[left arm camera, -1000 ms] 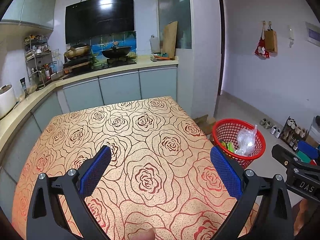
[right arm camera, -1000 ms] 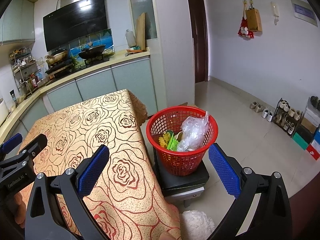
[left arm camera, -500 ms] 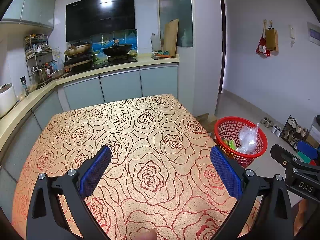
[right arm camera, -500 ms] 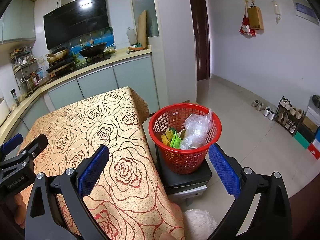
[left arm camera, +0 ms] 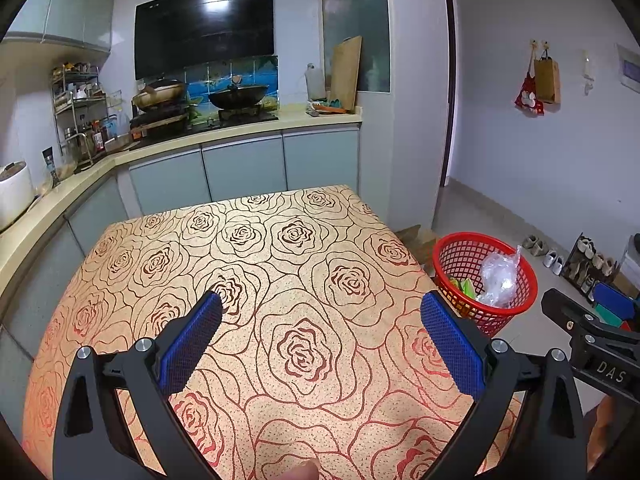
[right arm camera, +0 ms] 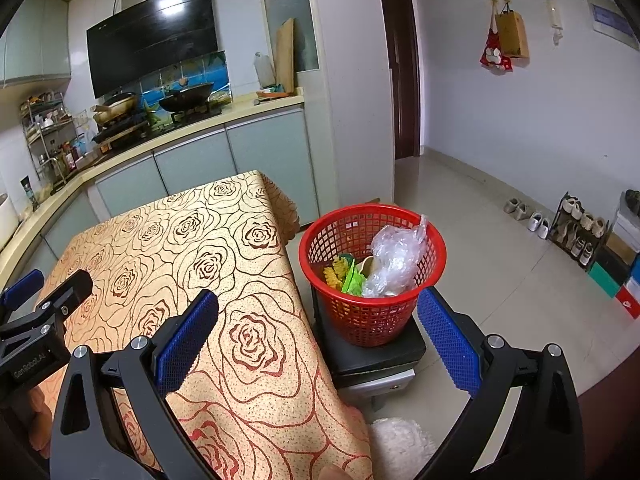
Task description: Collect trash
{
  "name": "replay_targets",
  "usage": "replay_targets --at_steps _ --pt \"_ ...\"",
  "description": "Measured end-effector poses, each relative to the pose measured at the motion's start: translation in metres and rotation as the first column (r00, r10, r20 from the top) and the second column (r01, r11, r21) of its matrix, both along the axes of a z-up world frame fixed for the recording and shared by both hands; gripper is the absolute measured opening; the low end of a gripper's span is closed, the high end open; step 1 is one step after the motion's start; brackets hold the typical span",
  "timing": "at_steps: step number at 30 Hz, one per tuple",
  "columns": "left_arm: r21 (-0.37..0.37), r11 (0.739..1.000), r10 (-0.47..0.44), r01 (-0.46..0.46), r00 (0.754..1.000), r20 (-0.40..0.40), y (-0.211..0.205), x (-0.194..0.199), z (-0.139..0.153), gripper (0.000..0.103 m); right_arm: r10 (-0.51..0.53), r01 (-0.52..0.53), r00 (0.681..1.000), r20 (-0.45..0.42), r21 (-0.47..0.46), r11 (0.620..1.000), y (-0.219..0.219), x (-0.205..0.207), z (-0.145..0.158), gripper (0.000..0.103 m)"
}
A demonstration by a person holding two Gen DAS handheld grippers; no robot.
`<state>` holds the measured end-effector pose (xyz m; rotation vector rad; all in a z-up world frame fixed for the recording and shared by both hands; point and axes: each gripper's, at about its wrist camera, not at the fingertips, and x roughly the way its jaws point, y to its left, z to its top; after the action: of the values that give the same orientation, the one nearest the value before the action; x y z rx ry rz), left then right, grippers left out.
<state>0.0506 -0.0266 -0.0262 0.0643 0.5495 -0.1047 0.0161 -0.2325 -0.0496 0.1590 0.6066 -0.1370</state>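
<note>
basket: a red plastic mesh wastebasket (right arm camera: pixel 372 316), round, wider at the rim than at the base, standing upright
basket position: on a dark padded stool, just beside the table's edge and lower than the tabletop; in the left wrist view the same basket (left arm camera: pixel 456 252) shows past the table's right edge
plastic: a crumpled clear plastic bag (right arm camera: pixel 394 256) inside the basket, on the right side, its top poking above the rim (left arm camera: pixel 498 276)
yellow piece: a small yellow bit of trash (right arm camera: pixel 334 274) low on the left inside
green piece: a bright green scrap (right arm camera: pixel 354 282) beside the yellow one, touching the clear bag
</note>
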Motion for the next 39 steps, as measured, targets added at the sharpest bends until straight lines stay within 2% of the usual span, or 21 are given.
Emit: replay_targets --at_steps 14,29,33,39 --pt "-0.009 0.999 0.053 -0.053 0.998 -0.019 0.024 0.003 -0.005 0.096 0.063 -0.064 0.997 -0.033 -0.007 0.998 0.029 0.013 -0.009 0.097" --pt "-0.031 0.972 0.229 -0.232 0.97 -0.078 0.107 0.007 -0.022 0.096 0.258 -0.26 0.958 -0.123 -0.004 0.966 0.131 0.043 -0.032 0.097" --pt "-0.026 0.967 0.251 -0.254 0.964 -0.085 0.118 0.007 -0.023 0.096 0.27 -0.271 0.956 -0.117 0.007 0.963 0.138 0.044 -0.032 0.097" --pt "-0.028 0.971 0.236 -0.239 0.968 -0.08 0.115 0.007 -0.021 0.096 0.25 -0.251 0.962 -0.114 0.006 0.968 0.129 0.046 -0.03 0.097"
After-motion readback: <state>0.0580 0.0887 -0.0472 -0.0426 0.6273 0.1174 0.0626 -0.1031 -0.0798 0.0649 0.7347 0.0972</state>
